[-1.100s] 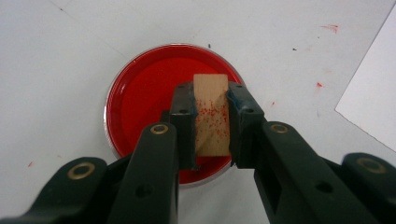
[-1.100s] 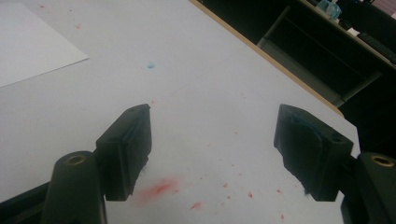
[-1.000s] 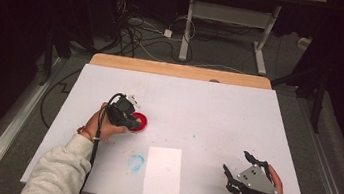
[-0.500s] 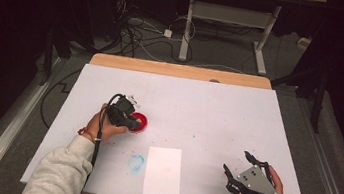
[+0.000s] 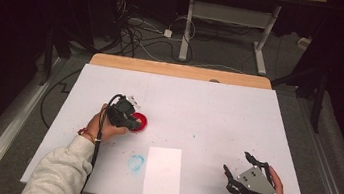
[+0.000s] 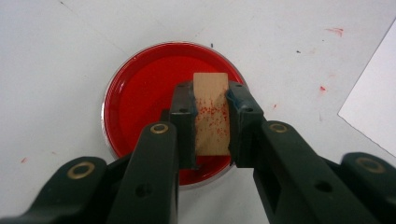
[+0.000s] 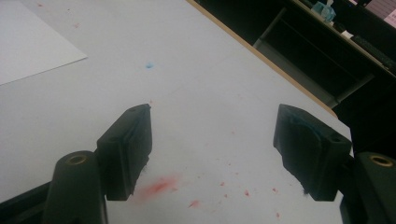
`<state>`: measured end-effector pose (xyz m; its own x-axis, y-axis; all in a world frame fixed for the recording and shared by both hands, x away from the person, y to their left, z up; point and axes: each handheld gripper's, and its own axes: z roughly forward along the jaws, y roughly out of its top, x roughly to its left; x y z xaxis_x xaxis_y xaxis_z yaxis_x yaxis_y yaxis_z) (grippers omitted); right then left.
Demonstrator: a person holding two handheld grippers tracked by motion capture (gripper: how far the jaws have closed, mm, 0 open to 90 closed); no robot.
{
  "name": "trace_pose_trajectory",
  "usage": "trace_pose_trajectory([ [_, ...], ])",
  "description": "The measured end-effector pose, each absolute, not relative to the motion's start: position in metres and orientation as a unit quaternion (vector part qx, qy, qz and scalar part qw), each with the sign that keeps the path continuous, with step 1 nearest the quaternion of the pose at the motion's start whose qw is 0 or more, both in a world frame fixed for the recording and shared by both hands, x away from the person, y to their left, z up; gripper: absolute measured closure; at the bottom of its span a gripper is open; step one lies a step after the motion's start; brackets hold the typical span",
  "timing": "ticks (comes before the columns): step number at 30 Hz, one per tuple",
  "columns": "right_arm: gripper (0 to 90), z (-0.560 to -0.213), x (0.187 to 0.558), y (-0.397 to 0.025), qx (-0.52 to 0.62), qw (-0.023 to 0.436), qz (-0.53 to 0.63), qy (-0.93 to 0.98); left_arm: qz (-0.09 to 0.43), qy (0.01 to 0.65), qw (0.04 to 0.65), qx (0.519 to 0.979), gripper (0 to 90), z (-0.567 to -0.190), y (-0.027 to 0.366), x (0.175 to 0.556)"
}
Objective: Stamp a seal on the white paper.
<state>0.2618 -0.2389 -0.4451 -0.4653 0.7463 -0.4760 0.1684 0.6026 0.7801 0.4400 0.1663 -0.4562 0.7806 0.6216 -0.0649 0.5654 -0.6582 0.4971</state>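
A round dish of red paint (image 6: pixel 154 100) (image 5: pixel 138 121) sits on the white table left of centre. My left gripper (image 6: pixel 210 100) (image 5: pixel 125 113) is shut on a small wooden block (image 6: pixel 211 112) speckled with red, held over the dish's near side. A white sheet of paper (image 5: pixel 163 172) (image 6: pixel 373 119) lies near the front edge. My right gripper (image 7: pixel 212 151) (image 5: pixel 240 169) stands open above bare table at the front right, nothing between its jaws.
A blue paint smudge (image 5: pixel 135 163) marks the table left of the paper. Red specks (image 7: pixel 159 185) dot the surface under the right gripper. The wooden far edge of the table (image 5: pixel 178 70) borders a dark floor with cables and a desk frame (image 5: pixel 231 14).
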Motion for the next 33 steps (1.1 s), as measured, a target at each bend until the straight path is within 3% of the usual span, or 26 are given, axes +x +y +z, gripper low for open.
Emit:
trace_pose_trajectory([
  [12, 28.3, -0.445, 0.262, -0.239, 0.29, 0.427, 0.337, 0.788, 0.054, 0.327, 0.257, 0.908, 73.8, -0.456, 0.167, 0.44],
  [33, 27.7, -0.443, 0.262, -0.24, 0.293, 0.429, 0.341, 0.783, 0.094, 0.318, 0.26, 0.907, 73.7, -0.44, 0.162, 0.431],
])
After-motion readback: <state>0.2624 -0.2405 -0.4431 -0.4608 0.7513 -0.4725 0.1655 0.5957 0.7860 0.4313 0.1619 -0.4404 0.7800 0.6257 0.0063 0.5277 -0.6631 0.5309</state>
